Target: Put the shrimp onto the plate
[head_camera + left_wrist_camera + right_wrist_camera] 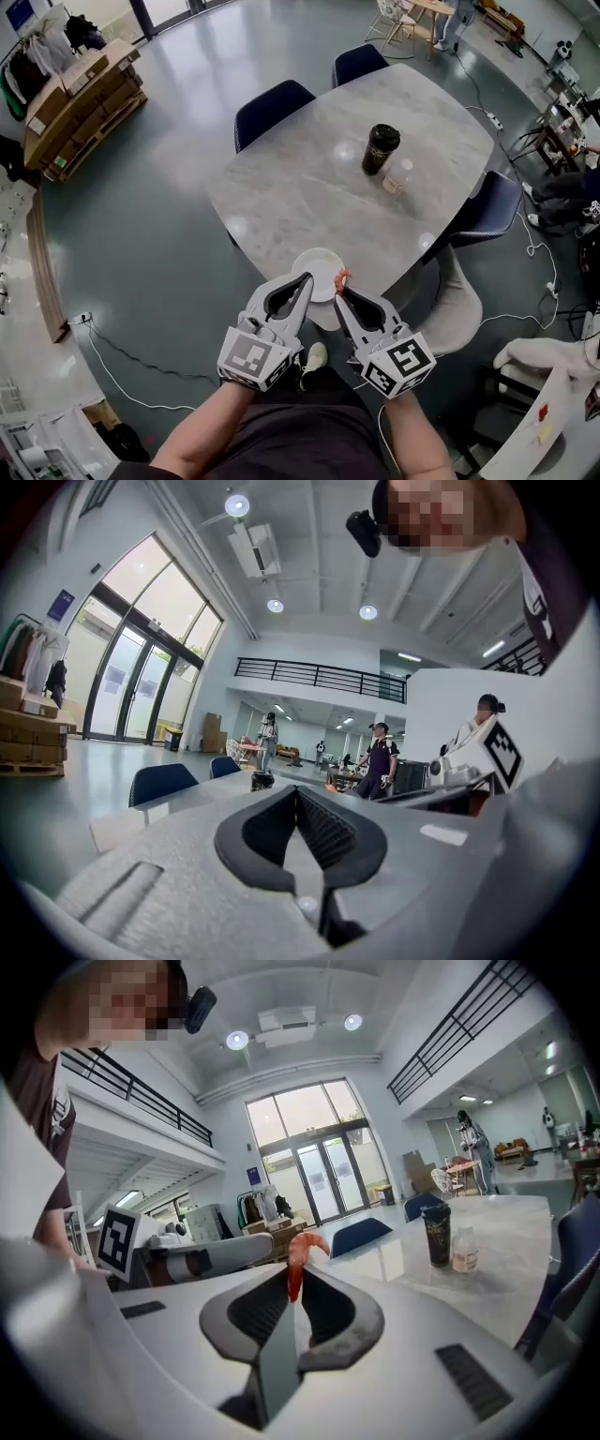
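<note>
Right tool's (292,1277) shrimp (301,1244), perhaps over plate (313,263)

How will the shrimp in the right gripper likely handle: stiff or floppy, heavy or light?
Probably light: a pinch at one end by the right gripper holds the shrimp upright. Likely fairly stiff: its curled top stands unsupported above the tips.

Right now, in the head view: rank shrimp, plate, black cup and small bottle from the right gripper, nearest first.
1. shrimp: clamped in the right gripper.
2. plate: just left of its tips, at the table edge.
3. small bottle: mid-table, to the right.
4. black cup: beside the bottle, slightly farther; close call.
</note>
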The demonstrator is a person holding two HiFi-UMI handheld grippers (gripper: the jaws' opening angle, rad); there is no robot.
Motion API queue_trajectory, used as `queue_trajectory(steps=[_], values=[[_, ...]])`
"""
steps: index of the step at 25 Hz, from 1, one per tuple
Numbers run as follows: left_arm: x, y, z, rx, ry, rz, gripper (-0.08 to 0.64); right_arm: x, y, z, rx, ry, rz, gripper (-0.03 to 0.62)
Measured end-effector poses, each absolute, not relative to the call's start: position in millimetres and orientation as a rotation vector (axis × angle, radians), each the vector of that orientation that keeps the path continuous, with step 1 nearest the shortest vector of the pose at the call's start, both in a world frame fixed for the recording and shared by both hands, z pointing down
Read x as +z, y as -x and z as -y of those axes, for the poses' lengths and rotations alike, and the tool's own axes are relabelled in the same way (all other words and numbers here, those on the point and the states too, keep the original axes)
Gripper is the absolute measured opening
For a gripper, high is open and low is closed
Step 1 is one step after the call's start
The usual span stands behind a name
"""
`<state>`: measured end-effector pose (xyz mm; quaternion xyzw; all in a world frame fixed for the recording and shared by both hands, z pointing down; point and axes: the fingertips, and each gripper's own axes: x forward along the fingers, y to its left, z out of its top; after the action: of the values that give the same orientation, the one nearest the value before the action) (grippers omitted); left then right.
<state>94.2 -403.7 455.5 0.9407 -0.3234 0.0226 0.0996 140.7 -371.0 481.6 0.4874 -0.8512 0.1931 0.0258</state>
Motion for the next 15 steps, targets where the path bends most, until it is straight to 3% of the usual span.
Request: queue_trajectory(steps=[15], values=[[568.4, -104.1, 438.8, 0.079, -2.743, 0.906, 0.008, 653.9, -141.1, 417.1, 0.537, -1.270, 2.336, 0.048]])
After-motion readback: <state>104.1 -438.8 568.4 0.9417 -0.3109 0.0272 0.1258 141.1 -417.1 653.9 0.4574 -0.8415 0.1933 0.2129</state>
